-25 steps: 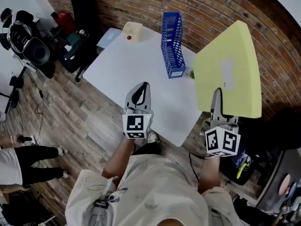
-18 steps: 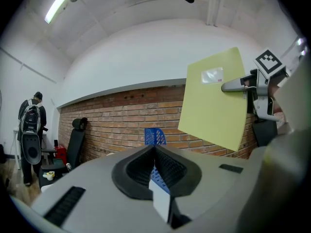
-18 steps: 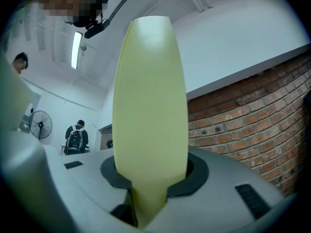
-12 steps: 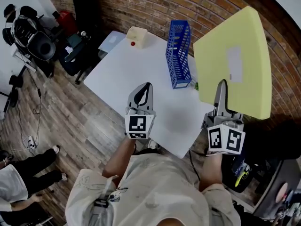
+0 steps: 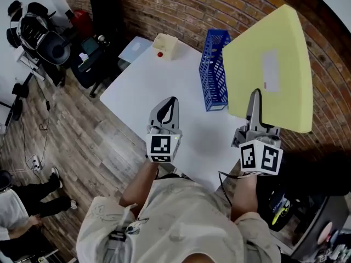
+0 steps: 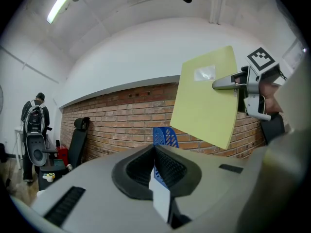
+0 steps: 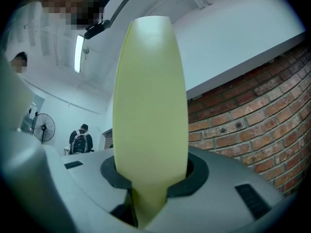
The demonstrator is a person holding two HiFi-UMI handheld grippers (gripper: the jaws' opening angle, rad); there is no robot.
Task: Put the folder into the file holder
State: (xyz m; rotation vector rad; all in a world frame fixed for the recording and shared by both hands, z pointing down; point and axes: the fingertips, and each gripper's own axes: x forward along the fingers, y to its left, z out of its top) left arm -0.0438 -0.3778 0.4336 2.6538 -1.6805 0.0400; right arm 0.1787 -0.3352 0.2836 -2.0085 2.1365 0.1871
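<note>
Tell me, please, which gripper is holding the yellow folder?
The right gripper, its fingers clamped on the yellow folder; the left gripper is shut on nothing.

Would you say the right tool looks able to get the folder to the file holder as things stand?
Likely yes: the right tool holds the folder raised beside the file holder, with nothing between them.

Both arms reach forward from the torso, left forearm (image 5: 139,186) and right forearm (image 5: 244,196) bare, one set of tongs in each hand. The left tongs (image 5: 169,102) are pinched fully together and empty, pointing roughly level. The right tongs (image 5: 255,98) sit off to the right, tipped up a bit, clamped on the near edge of the yellow folder (image 5: 271,64).
</note>
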